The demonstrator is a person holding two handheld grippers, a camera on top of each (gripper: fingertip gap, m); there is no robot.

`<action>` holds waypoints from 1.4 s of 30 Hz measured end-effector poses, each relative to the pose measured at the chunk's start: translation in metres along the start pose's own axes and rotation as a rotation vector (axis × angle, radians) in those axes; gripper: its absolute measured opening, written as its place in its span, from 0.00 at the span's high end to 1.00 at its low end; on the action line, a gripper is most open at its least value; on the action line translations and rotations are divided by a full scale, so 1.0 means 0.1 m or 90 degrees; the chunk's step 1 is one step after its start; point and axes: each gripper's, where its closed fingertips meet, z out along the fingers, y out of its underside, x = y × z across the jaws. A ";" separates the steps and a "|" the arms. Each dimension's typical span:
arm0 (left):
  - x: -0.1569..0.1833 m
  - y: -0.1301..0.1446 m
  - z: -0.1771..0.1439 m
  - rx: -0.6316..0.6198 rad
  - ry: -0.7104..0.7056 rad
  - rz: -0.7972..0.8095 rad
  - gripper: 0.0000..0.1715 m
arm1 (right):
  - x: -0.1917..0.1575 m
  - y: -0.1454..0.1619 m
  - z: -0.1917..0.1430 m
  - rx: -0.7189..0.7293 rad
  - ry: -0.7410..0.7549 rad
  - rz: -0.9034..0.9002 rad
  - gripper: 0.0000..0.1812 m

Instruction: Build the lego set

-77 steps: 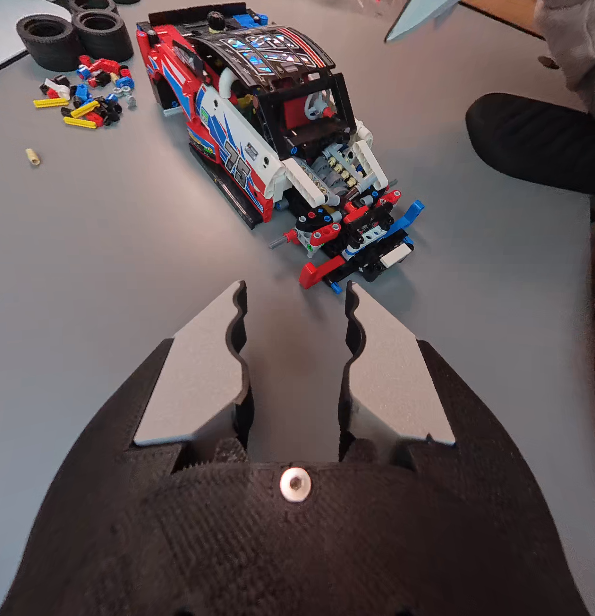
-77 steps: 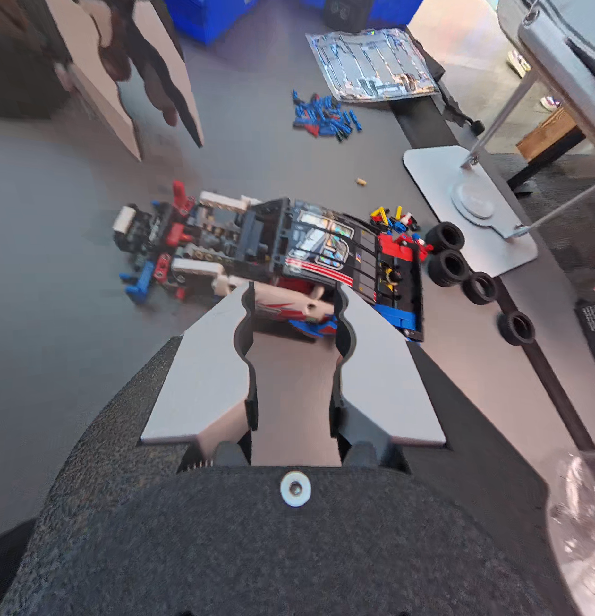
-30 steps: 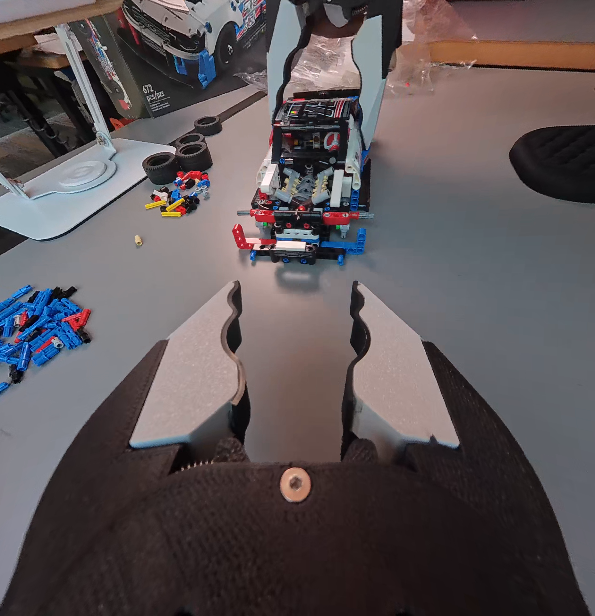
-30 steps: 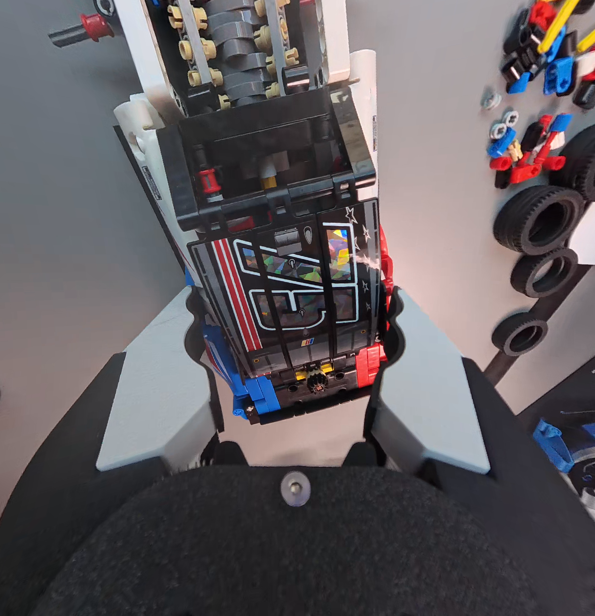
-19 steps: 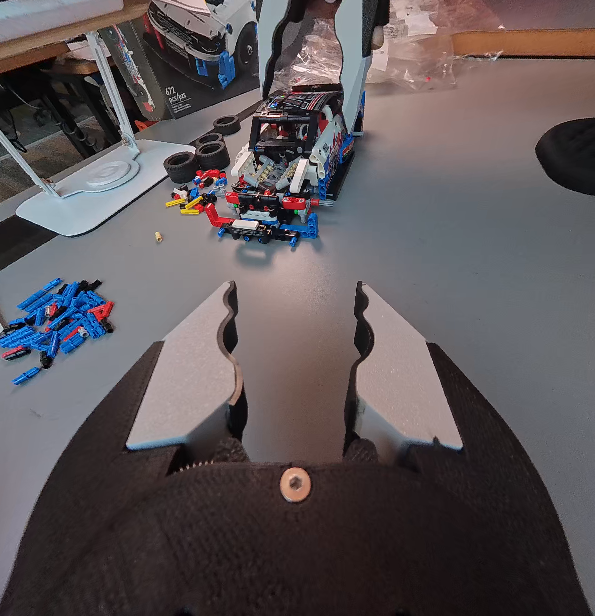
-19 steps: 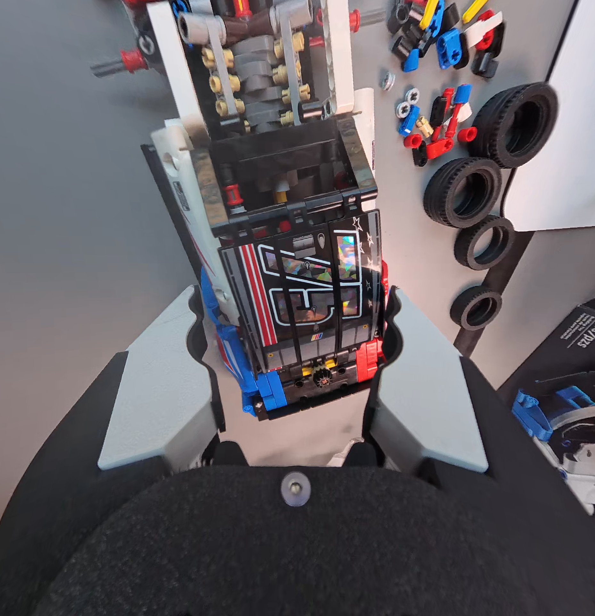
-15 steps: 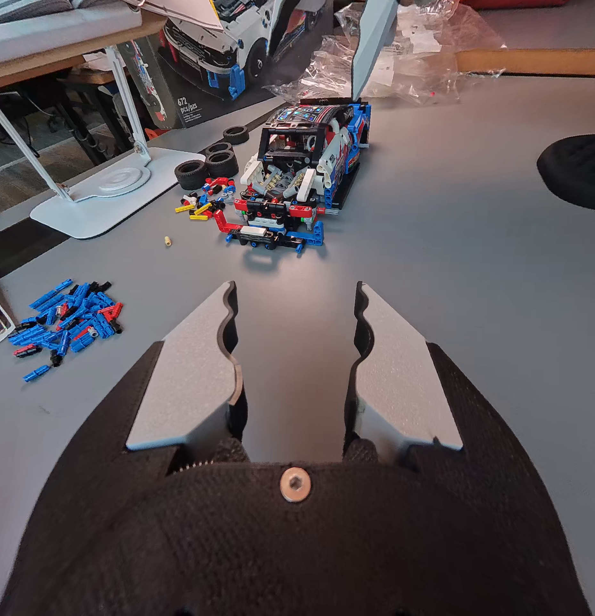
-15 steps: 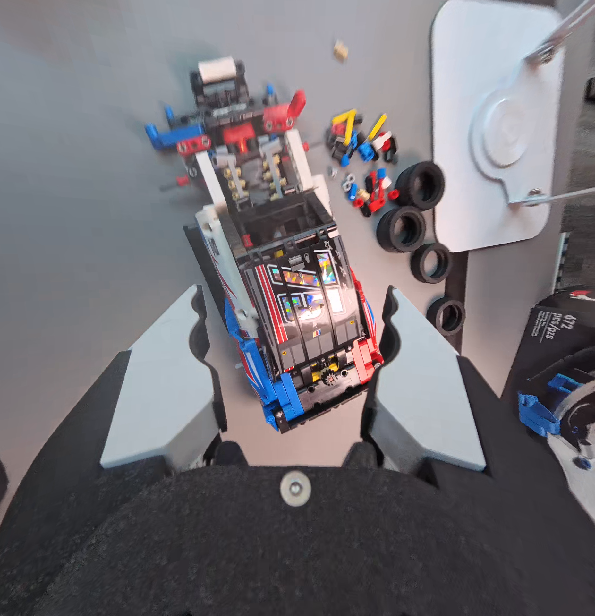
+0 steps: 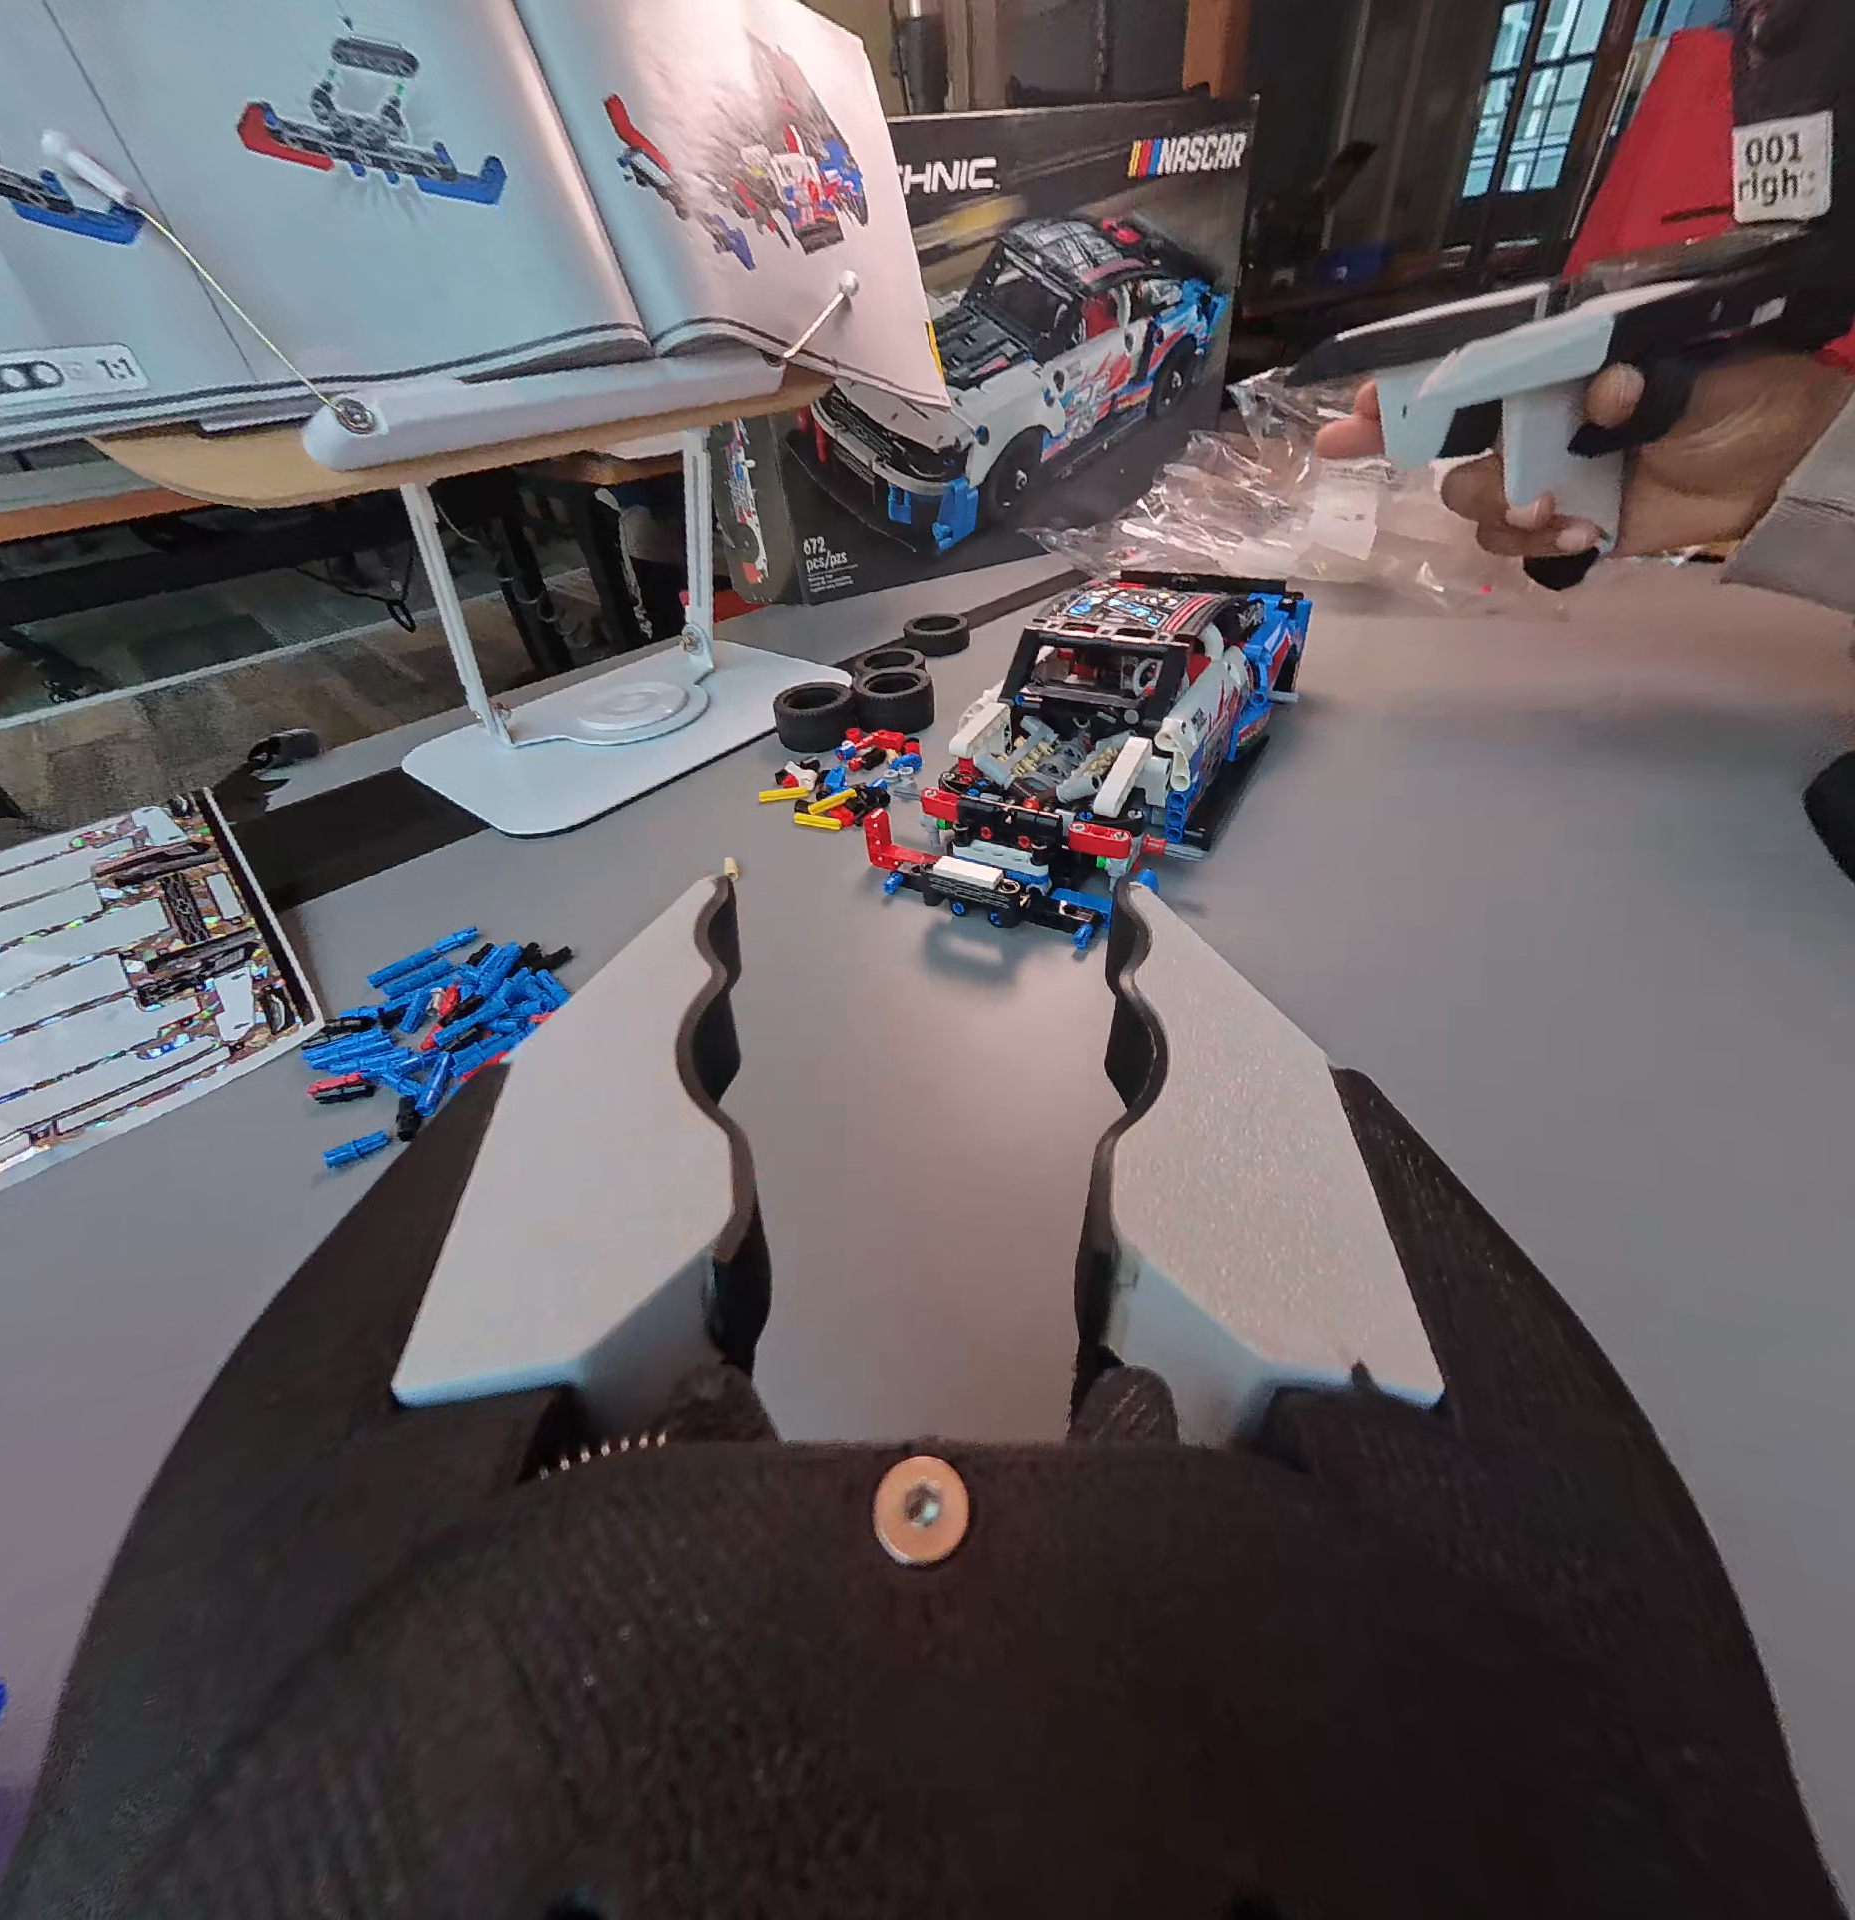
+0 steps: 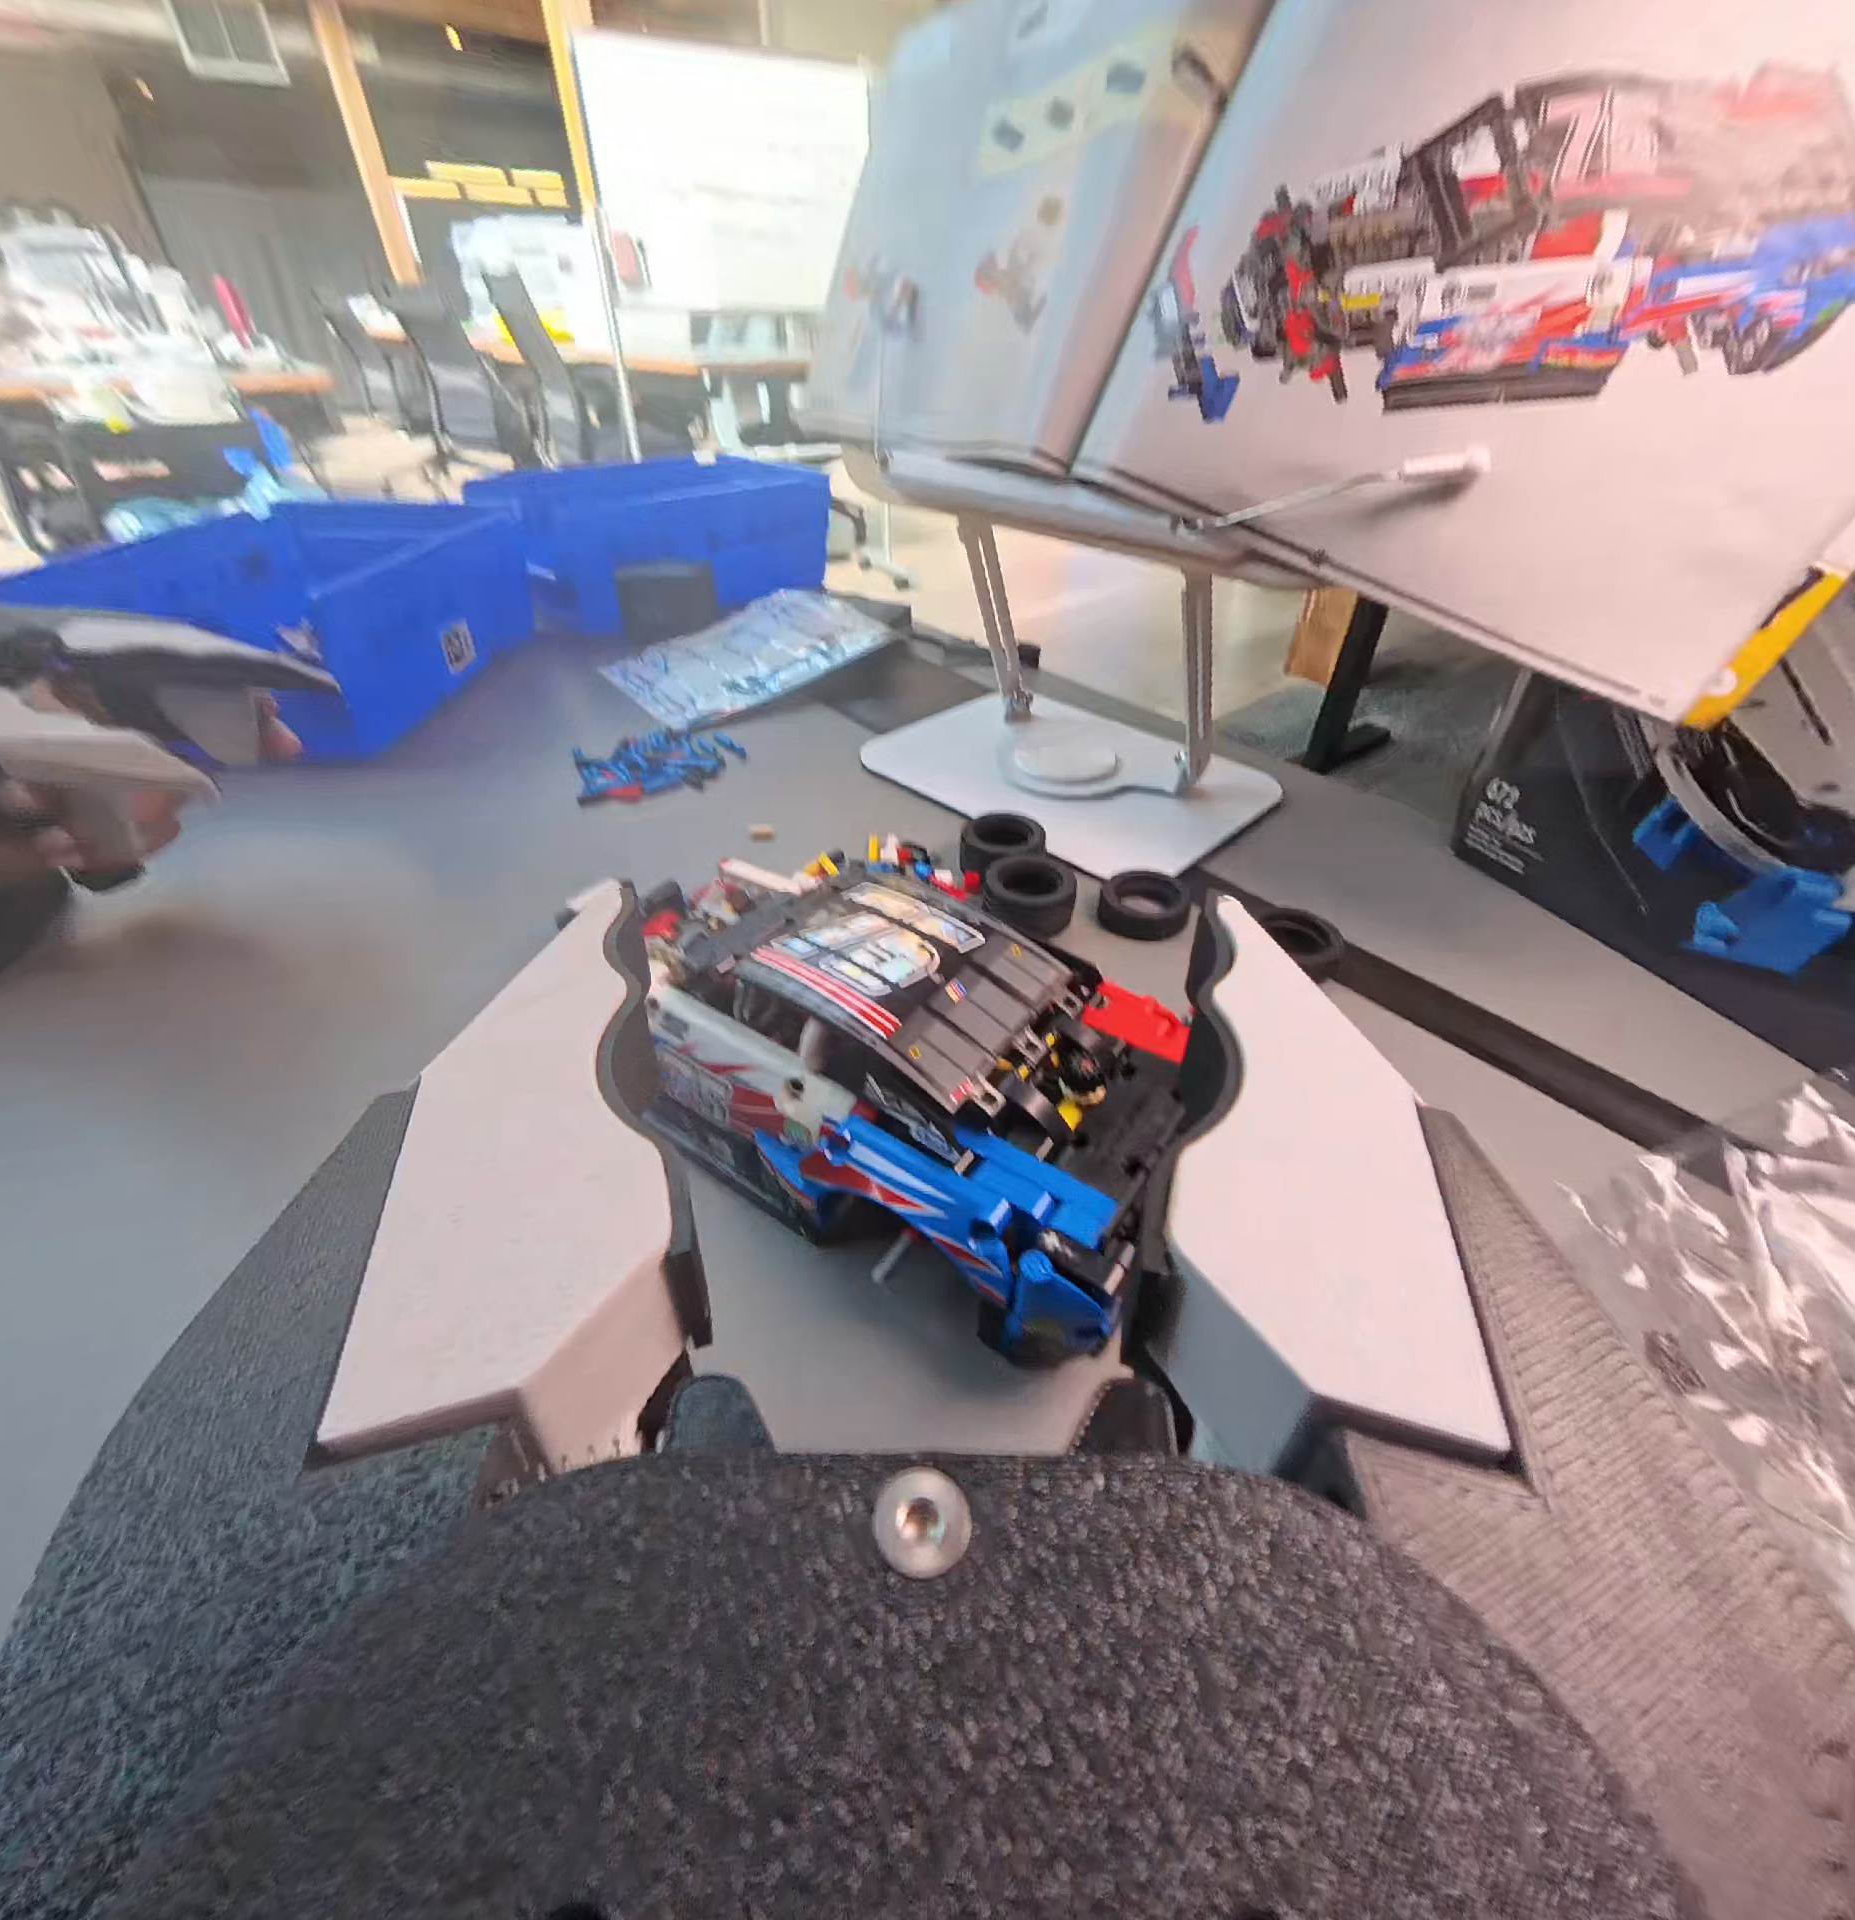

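Observation:
The partly built lego race car (image 9: 1105, 727) stands wheel-less on the grey table (image 9: 1422, 1039), its open front facing my left gripper. My left gripper (image 9: 923, 904) is open and empty, a short way in front of the car's nose. My right gripper (image 10: 907, 914) is open and empty, just behind the car's blue tail; the car (image 10: 881, 1060) shows between its fingers without touching them. In the left wrist view the right gripper (image 9: 1474, 364) hangs above and behind the car, held by a hand. Several black tyres (image 9: 861, 696) and a pile of small loose pieces (image 9: 840, 784) lie left of the car.
A book stand (image 9: 590, 727) holds the open instruction booklet (image 9: 383, 208) at the back left. The set's box (image 9: 1058, 312) and clear plastic bags (image 9: 1266, 488) are behind the car. Blue pins (image 9: 435, 1018) and a sticker sheet (image 9: 102, 987) lie at the left. Blue bins (image 10: 383, 582) stand beyond.
My right gripper held the car's rear, turned it on the table, then let go and drew back above it. My left gripper pulled back and tilted up.

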 end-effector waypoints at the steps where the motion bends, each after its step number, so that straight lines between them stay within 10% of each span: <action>1: -0.03 -0.02 -0.01 0.008 -0.007 -0.002 0.59 | 0.07 0.09 -0.03 -0.025 0.013 -0.014 0.43; 17: 0.01 0.14 0.04 -0.053 0.003 0.004 0.60 | -0.14 0.78 0.19 -0.232 -0.009 -0.159 0.45; 30: -0.31 -0.49 0.49 0.003 -0.036 0.003 0.71 | 0.45 -0.37 0.81 -0.015 0.137 0.043 0.84; 39: -0.97 -1.09 1.26 0.052 -0.113 -0.050 0.76 | 1.45 -0.57 1.82 -0.026 0.257 0.186 0.77; 42: -1.19 -1.18 1.44 0.044 -0.133 -0.045 0.77 | 1.61 -0.56 1.90 -0.028 0.286 0.198 0.91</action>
